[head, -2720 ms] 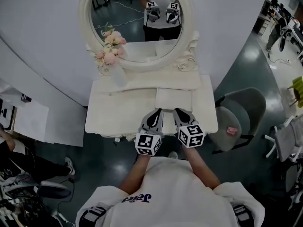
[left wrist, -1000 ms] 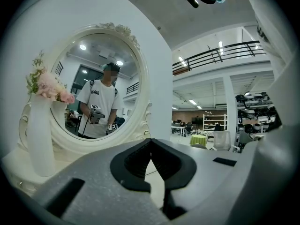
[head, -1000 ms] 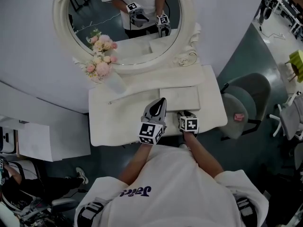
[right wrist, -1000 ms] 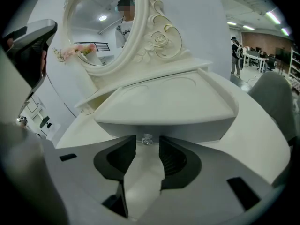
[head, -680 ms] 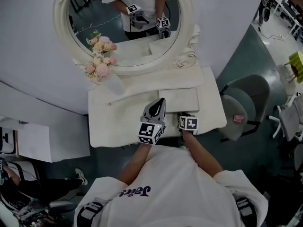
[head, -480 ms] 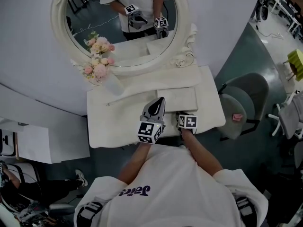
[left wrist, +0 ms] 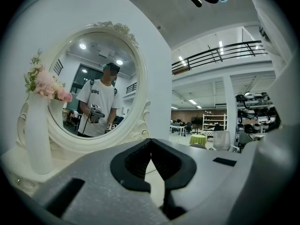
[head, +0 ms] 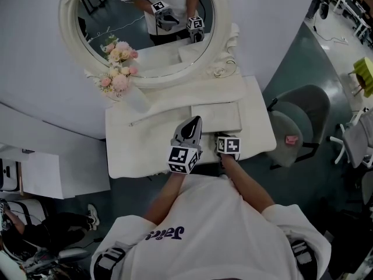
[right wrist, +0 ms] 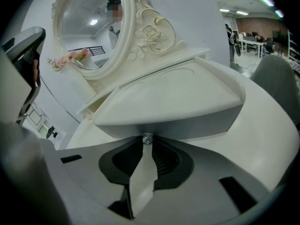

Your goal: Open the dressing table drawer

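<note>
Right fingers [right wrist: 165, 162]: being closed on knob [right wrist: 147, 138] at drawer [right wrist: 178, 102] front.
Left fingers [left wrist: 136, 162]: clenched, empty, above drawer.
Risk: knob being pinched by tips only; likely slipping under pull.

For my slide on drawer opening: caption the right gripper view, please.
Right gripper, jaws closing around the small clear knob of the dressing table drawer, mirror behind.

Wore a loose white short-sleeved T-shirt [head: 215, 226] with dark blue script lettering [head: 166, 233] across the chest and dark, pale-striped pieces [head: 113, 264] at both shoulders. Had smooth grey shells with black ribbed pads on the left tongs [head: 196, 122] and right tongs [right wrist: 146, 146], each backed by a white cube [head: 182, 159] of black square markers. Was closing the right tongs' jaws about the drawer knob [right wrist: 147, 138].
</note>
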{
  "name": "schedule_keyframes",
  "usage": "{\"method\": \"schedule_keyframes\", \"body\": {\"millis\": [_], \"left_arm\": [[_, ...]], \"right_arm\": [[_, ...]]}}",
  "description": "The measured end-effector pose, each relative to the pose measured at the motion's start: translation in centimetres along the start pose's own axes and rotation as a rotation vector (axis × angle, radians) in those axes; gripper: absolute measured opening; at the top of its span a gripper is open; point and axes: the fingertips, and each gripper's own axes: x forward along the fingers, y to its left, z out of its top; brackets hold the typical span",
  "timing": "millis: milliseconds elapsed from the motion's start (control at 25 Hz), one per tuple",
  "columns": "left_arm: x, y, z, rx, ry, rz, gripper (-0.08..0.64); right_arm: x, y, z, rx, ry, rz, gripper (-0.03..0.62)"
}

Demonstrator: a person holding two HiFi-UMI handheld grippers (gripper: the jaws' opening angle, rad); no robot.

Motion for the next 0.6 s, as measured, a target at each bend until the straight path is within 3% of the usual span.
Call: {"method": "schedule_keyframes", "body": {"millis": [600], "left_arm": [[-1.5,-0.6,-1.4,-0.021,0.032,0.022,0.014]], "right_arm": [[-0.9,0.5,-1.7,-0.009,0.007,0.011,0.064]]}}
